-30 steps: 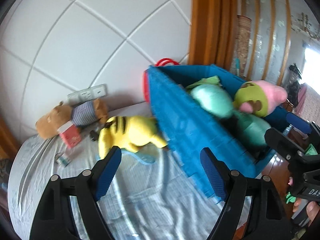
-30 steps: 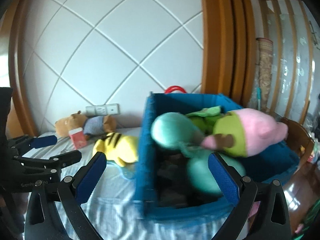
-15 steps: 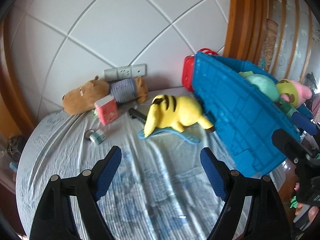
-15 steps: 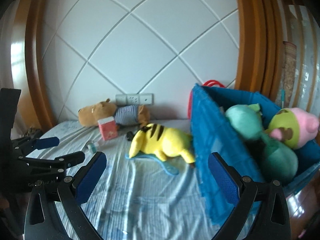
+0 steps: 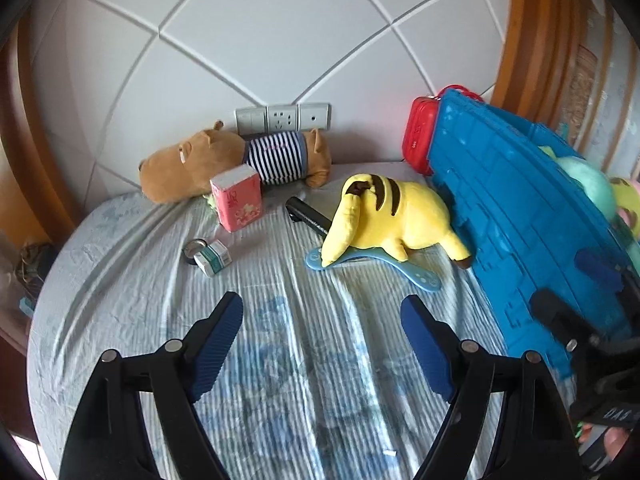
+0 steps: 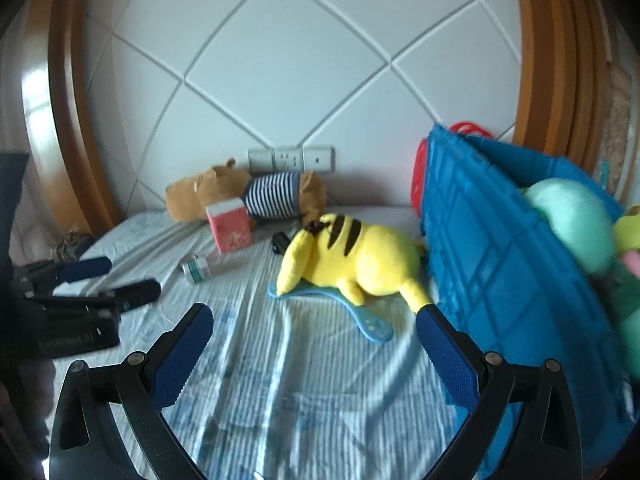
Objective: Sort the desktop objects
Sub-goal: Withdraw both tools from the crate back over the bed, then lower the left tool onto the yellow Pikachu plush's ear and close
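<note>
Yellow plush (image 5: pixel 386 216) w/ black stripes lies on its side straight ahead of the left gripper (image 5: pixel 322 326), well beyond the fingertips, nothing touching it. It rests on a flat light-blue plastic piece (image 5: pixel 376 266) that sticks out under it toward the gripper. From the right gripper (image 6: pixel 314 328) the same plush (image 6: pixel 352 256) sits ahead and a bit to the right, apart from the fingers.

Left gripper: jaws spread wide, blue pads facing each other, nothing between them, held above the striped blue-white cloth (image 5: pixel 280 340) and not touching it as far as I can see. Right gripper: also wide apart, empty, above the same cloth (image 6: pixel 280 380); its right pad sits in front of the blue bin (image 6: pixel 512 280), contact can't be told.

Blue bin (image 5: pixel 520 216) is to the right of the left gripper, right beside the plush's rear end, w/ a mint-green soft toy (image 6: pixel 572 224) and other plush inside. Red case (image 5: pixel 418 140) stands behind the bin's far corner.

Ahead-left of both grippers: pink box (image 5: pixel 237 202) standing up, small green-white box (image 5: pixel 214 258) w/ a tape roll beside it, closer to the gripper. Black tube (image 5: pixel 308 216) pokes out from behind the plush's head. Brown plush in striped shirt (image 5: pixel 236 160) lies farthest back, along the wall under the sockets (image 5: pixel 283 117).
</note>
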Available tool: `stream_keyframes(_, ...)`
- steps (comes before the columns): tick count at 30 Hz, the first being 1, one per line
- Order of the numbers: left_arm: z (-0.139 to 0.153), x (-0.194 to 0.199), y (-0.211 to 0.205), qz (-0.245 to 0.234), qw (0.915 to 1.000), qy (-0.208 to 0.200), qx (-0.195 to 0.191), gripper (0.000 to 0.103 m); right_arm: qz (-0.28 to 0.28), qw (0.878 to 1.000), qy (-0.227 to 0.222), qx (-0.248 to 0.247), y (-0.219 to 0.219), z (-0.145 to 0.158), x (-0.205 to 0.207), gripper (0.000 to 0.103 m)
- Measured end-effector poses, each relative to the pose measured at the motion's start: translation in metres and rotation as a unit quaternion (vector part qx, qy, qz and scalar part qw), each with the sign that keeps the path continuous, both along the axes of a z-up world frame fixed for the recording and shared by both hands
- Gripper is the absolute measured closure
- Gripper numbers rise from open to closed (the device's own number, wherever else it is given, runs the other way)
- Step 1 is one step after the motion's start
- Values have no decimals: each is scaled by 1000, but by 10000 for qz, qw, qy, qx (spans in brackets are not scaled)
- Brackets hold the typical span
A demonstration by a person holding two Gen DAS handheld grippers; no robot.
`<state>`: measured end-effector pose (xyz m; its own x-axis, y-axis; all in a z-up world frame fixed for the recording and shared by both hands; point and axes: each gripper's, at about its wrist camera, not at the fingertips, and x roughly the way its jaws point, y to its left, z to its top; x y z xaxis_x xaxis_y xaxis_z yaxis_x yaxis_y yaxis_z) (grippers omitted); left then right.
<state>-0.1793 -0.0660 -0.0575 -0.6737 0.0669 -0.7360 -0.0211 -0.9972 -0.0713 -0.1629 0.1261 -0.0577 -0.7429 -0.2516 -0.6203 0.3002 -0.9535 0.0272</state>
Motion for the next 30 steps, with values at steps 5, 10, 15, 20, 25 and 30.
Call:
stream_keyframes(5,-29,-45,8,49,9996,-265,-95,22,20,9992,-397,-42,6,-34,-47,0)
stream_keyframes(10,-60,-94,16,11,9984,-516,-229,22,-78,9974,-682,-219,19,-69,-99,0)
stream_keyframes(15,-92,-139,23,-158,9971,-639,-387,22,-209,9948,-947,-313,32,-108,-143,0)
stream_keyframes(20,-123,-181,27,-342,9965,-630,-432,22,-269,9946,-965,-256,32,-139,-183,0)
stream_keyframes(25,-143,-217,36,-577,9955,-612,-433,22,-326,9942,-1018,115,27,-165,-223,0)
stream_keyframes(30,-156,-251,53,-786,9937,-608,-513,22,-240,9931,-1035,487,21,-190,-254,0)
